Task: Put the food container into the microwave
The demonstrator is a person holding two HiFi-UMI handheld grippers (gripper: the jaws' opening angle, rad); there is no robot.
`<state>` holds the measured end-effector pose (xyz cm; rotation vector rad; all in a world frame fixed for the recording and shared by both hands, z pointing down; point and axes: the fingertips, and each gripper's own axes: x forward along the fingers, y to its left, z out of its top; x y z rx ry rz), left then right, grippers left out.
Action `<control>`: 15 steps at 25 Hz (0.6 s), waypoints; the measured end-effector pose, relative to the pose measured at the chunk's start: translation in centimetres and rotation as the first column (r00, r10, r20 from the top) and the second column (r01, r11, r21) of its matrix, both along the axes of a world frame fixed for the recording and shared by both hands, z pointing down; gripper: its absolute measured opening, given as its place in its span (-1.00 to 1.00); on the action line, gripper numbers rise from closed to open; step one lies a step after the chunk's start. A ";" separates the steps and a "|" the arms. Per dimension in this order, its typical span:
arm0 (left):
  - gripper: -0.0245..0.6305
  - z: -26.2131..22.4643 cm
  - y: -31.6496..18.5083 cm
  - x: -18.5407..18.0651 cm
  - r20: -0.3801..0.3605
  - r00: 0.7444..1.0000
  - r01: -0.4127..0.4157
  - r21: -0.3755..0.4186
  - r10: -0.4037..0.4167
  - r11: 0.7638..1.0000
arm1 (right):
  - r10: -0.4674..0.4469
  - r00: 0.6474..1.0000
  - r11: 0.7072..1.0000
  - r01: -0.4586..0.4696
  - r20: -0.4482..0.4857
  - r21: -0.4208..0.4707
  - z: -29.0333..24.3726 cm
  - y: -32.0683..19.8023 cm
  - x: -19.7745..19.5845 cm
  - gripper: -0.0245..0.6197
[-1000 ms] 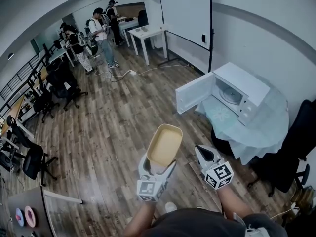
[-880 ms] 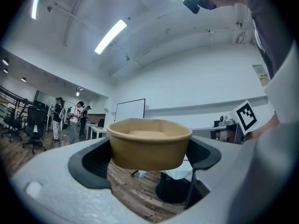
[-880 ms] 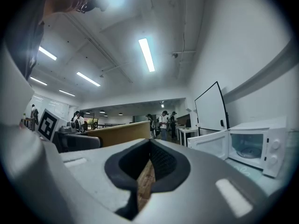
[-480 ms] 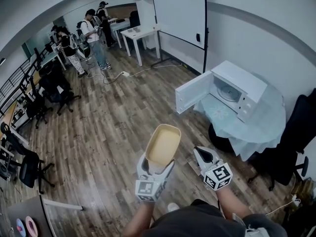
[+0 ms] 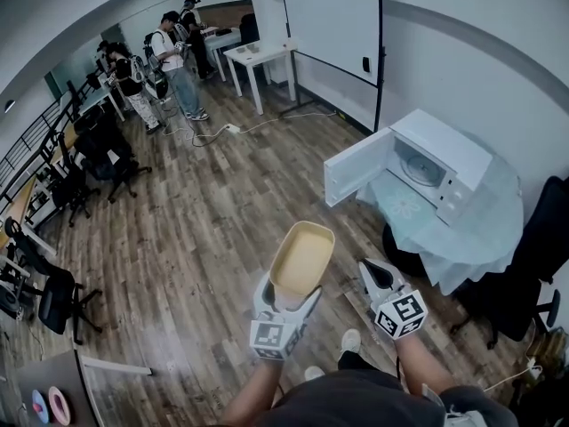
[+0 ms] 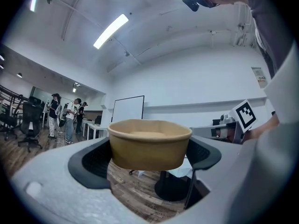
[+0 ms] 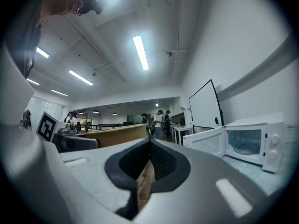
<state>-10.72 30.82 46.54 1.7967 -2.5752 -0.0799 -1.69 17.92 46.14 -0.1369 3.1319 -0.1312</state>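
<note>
Food container (image 5: 302, 258) gripped by our left claw (image 5: 286, 295); right claw (image 5: 377, 272) closed, empty; microwave (image 5: 444, 154) open at 2 o'clock.

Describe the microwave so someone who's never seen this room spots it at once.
Find the tall whiteboard against the right-hand wall; next along that wall, closer in, stands a table draped in pale blue cloth. The white microwave sits on it. It is the only boxy appliance there, its door swung wide open and a glass turntable showing inside.
</note>
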 end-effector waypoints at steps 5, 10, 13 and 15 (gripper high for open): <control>0.63 0.2 -2.7 -1.3 -0.004 1.000 0.012 -0.016 -0.012 1.000 | -0.011 1.000 1.000 0.011 0.003 -0.006 0.1 -2.9 -1.6 -0.92; 0.63 -0.1 -6.6 -2.8 0.006 1.000 0.024 -0.025 -0.024 0.999 | -0.024 1.000 1.000 0.024 0.007 -0.014 0.2 -7.3 -3.4 -0.92; 0.63 -0.6 -9.2 -3.8 0.018 0.999 0.028 -0.019 -0.028 0.999 | -0.027 1.000 1.000 0.028 0.012 -0.015 -0.1 -10.2 -4.7 -0.92; 0.63 -0.8 -10.7 -4.6 0.026 0.999 0.033 -0.024 -0.033 0.999 | -0.030 0.999 0.999 0.030 0.020 -0.017 -0.3 -11.9 -5.5 -0.92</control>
